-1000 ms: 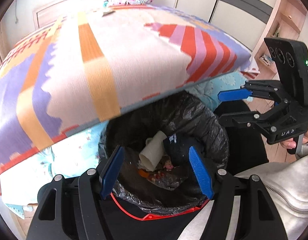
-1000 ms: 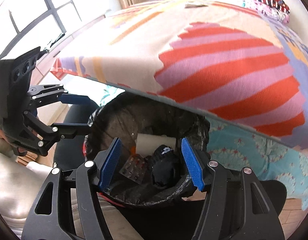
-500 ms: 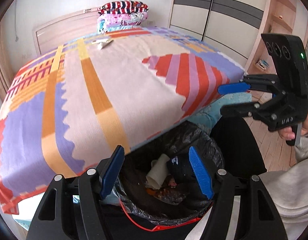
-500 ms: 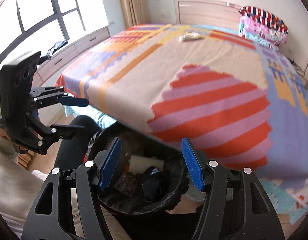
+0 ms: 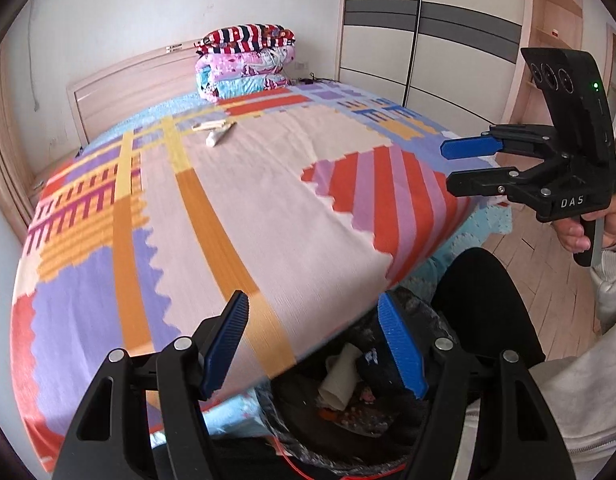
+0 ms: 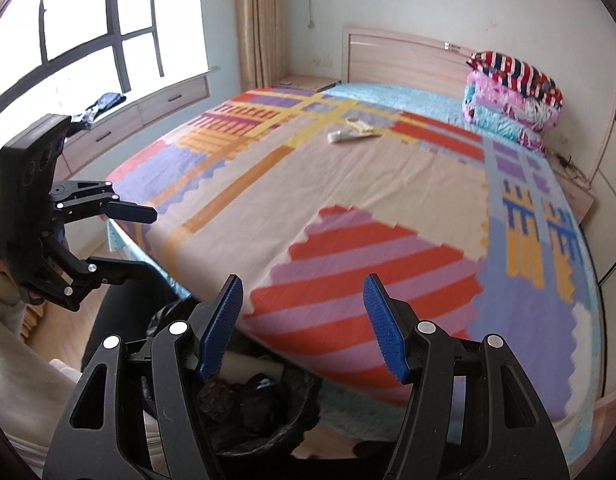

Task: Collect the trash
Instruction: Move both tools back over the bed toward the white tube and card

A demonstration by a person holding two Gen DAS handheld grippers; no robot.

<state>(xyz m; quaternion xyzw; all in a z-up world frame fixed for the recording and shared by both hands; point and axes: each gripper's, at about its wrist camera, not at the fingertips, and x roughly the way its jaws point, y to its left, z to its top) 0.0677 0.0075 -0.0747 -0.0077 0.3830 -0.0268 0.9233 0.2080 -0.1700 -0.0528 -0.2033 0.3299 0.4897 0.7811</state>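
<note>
A black-bagged trash bin (image 5: pixel 435 324) stands at the foot of the bed, holding a cardboard tube (image 5: pixel 339 376) and dark scraps. My left gripper (image 5: pixel 311 320) hangs above its rim, open and empty. My right gripper (image 6: pixel 304 292) is open too, with nothing between its fingers, above the bin (image 6: pixel 304 404). Each gripper shows in the other's view: the right gripper (image 5: pixel 447 164) at the right, the left gripper (image 6: pixel 148 240) at the left. Far up the bed lie a white tube (image 5: pixel 218 136) and a flat beige piece (image 5: pixel 212 125); the right wrist view shows the tube (image 6: pixel 343 136) and the beige piece (image 6: pixel 361 126).
The bed's patterned cover (image 5: pixel 268 200) fills most of both views. Folded blankets (image 5: pixel 248 60) are stacked by the headboard. A wardrobe (image 5: pixel 427 40) stands to the right, a window (image 6: pixel 88 20) and low drawers to the left. A person's black-trousered leg (image 5: pixel 479 300) is beside the bin.
Both grippers have risen and tilted up from over the bin, so the bin slid to the bottom of each view and the bed top came into sight. Neither gripper's opening changed.
</note>
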